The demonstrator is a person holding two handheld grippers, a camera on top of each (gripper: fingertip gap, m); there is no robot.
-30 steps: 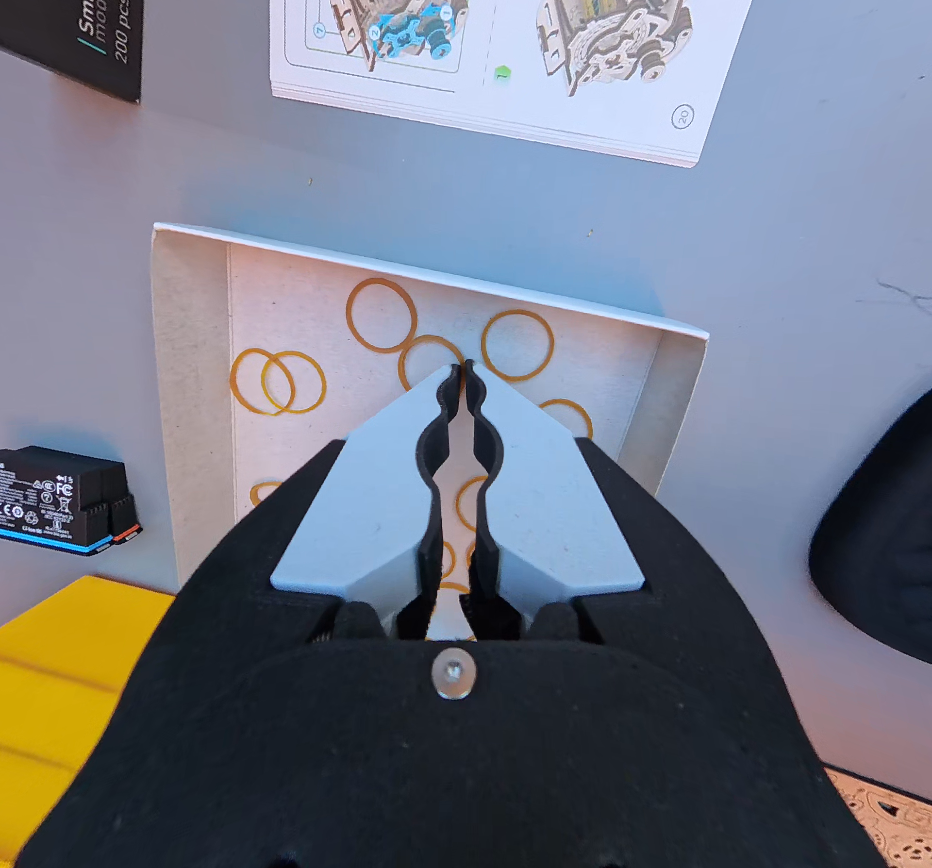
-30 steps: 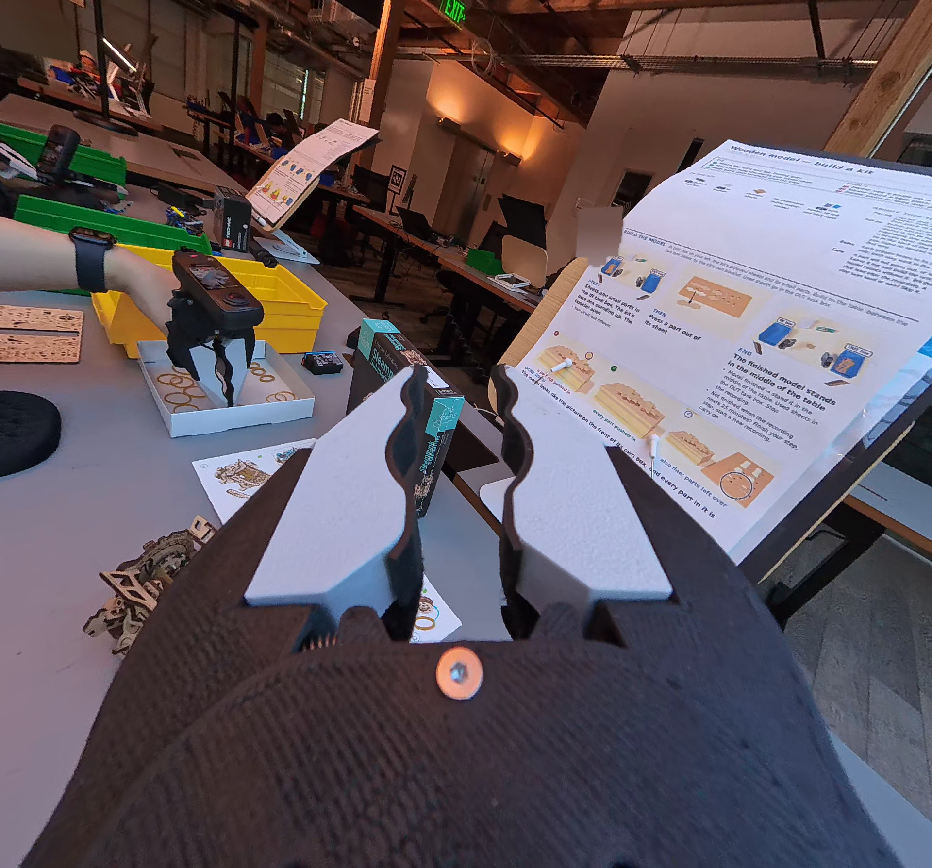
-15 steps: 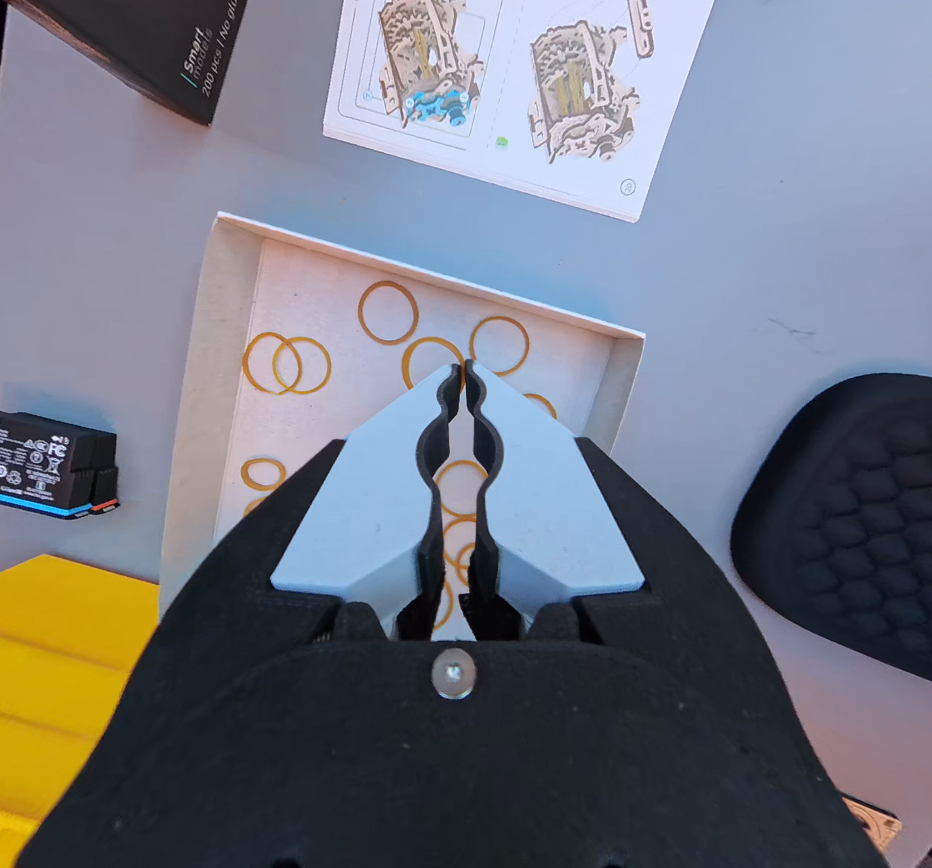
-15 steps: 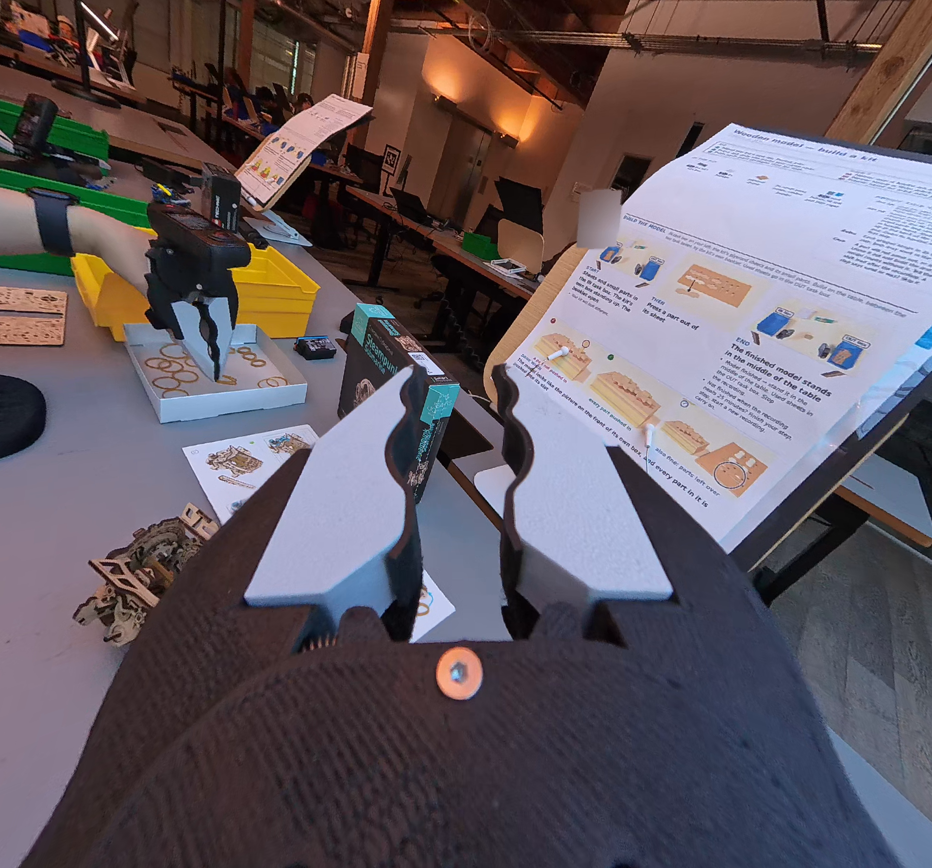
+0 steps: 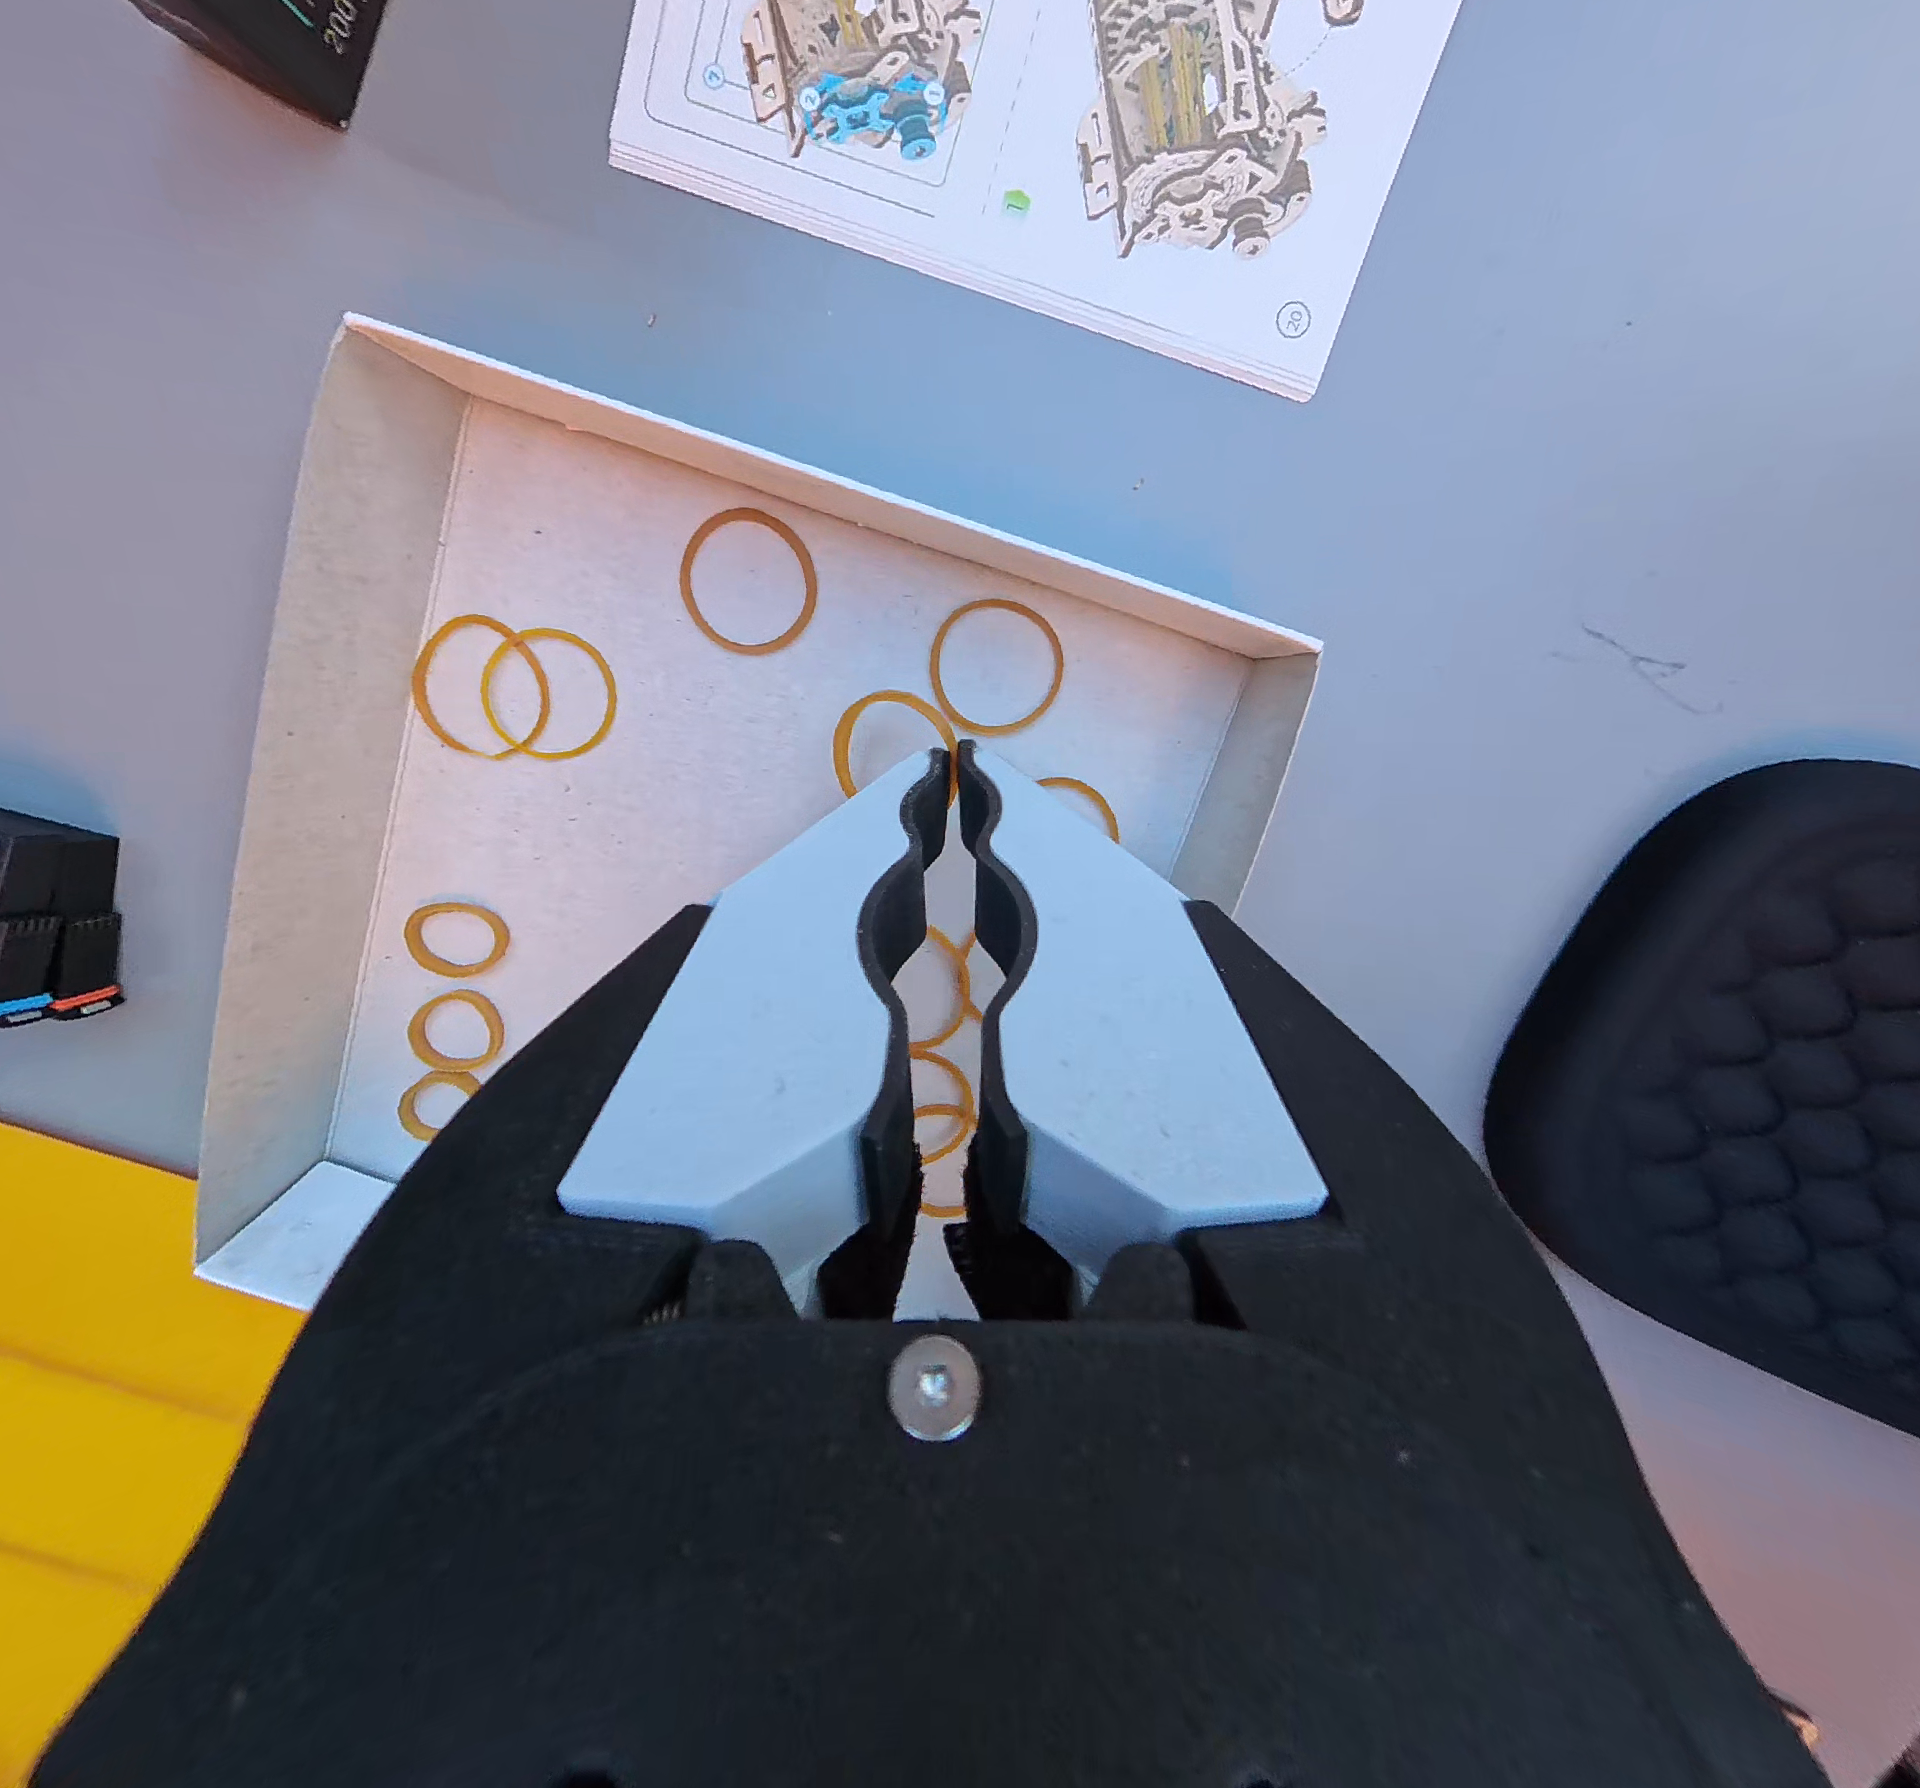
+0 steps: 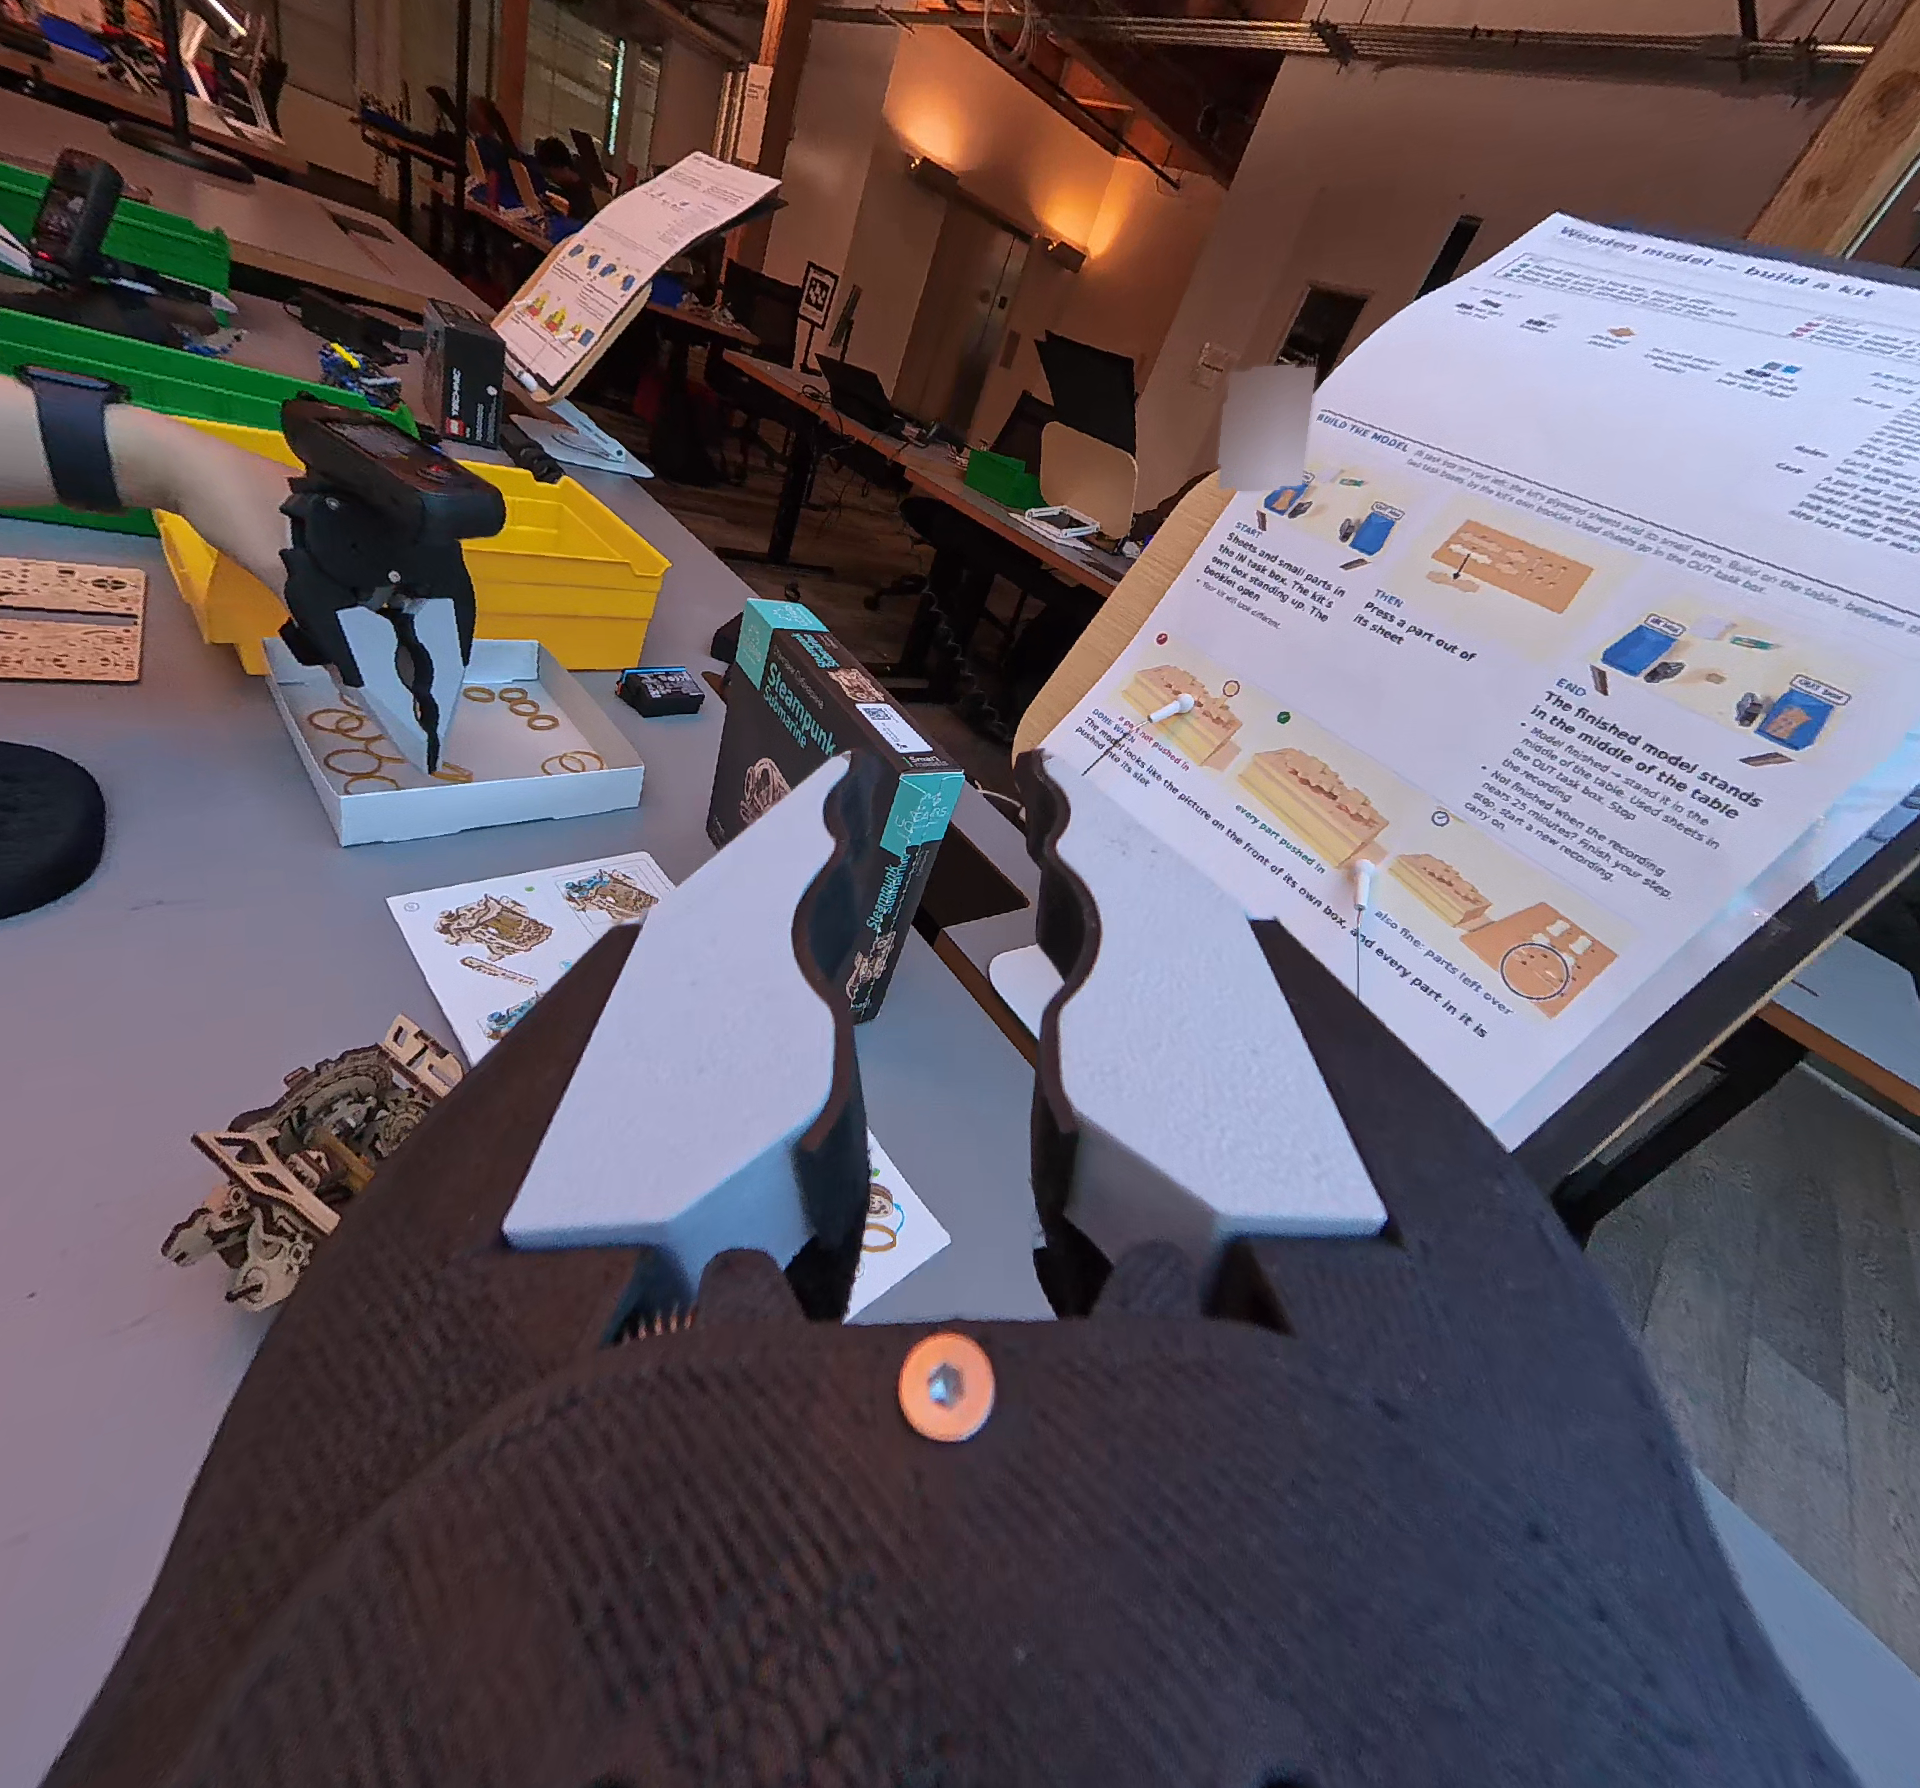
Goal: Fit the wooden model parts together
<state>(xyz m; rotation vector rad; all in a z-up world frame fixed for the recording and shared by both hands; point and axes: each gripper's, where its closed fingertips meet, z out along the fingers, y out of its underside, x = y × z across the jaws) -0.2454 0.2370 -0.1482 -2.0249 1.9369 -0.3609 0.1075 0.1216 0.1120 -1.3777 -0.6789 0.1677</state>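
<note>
Grey table [image 5: 1558, 491] fills most of the left wrist view, with a white tray [image 5: 343, 699] mid-frame full of rubber bands [image 5: 748, 580]. Left gripper [image 5: 954, 762] points down into the tray, jaws nearly closed at the tips; whether they pinch a band can't be told. Right gripper [image 6: 935, 782] sits centre of its own view, jaws apart, holding nothing. Wooden model [image 6: 301, 1167] lies lower left there, near the booklet [image 6: 520, 928], with the kit box [image 6: 821, 782] standing behind.

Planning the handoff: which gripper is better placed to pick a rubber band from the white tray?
Left gripper: nearly closed tips poised over a band in the tray. Right gripper is open, away.
</note>
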